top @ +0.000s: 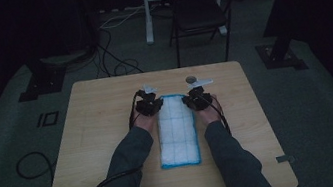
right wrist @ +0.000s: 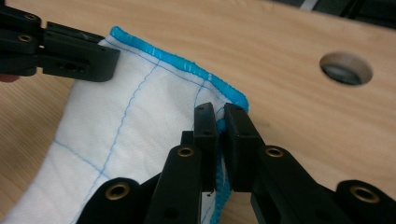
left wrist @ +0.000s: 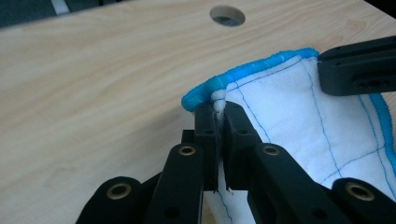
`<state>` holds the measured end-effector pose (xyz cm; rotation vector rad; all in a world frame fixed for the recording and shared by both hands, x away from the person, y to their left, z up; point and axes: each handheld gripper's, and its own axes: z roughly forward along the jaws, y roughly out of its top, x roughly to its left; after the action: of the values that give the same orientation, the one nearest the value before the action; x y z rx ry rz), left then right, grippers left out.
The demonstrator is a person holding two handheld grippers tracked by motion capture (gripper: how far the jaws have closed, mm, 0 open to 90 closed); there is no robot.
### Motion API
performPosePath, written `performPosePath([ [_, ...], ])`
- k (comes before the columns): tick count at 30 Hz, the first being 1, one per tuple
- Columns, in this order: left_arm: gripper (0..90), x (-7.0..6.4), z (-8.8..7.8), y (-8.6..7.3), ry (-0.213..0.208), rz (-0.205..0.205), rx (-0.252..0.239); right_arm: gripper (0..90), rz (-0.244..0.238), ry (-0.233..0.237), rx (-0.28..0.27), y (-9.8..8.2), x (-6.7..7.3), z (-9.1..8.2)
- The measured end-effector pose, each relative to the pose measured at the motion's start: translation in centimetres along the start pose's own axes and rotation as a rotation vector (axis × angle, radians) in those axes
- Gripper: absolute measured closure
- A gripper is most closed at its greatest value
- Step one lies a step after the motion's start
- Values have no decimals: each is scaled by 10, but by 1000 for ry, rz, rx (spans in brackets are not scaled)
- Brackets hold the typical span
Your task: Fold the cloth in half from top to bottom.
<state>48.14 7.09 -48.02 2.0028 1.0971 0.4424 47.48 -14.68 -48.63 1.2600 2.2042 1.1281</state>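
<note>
The room was dim, with a grey floor [top: 6, 149] on which a dark folding chair [top: 200, 14] stood beyond the far edge of the work area and a black cable [top: 31, 163] lay looped to the left. The light wooden bench [top: 105, 133] occupied the centre of the high view, and a round hole [left wrist: 227, 15] was cut through its top near the far edge. A white cloth [top: 176, 132] with a blue stitched border and a thin blue grid lay lengthwise along the middle of the bench, its near end flat on the wood and its far end raised off the surface. The person's two sleeved forearms [top: 131, 170] entered from the near side, one on each side of the cloth. The left hand-held gripper [top: 149, 105] was at the cloth's far left corner; in the left gripper view its jaws were closed tight on that corner, with a fold of white fabric pinched between the pads just below the blue edge. The right hand-held gripper [top: 197, 98] was at the far right corner; in the right gripper view its jaws were likewise closed on the bordered edge, with blue trim visible in the narrow gap between them. The cloth sagged between the two held corners.
</note>
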Motion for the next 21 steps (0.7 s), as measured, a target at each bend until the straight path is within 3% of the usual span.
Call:
performPosePath([
  [7,865,0,-7,4,-2,16,-14,851,-10,1,-24,7,3,-8],
  [11,865,0,-11,2,-16,2,-26,850,-21,5,-28,5,6,-12],
  [21,866,-8,-26,-9,-51,7,-58,850,-59,17,-47,-8,12,-24],
])
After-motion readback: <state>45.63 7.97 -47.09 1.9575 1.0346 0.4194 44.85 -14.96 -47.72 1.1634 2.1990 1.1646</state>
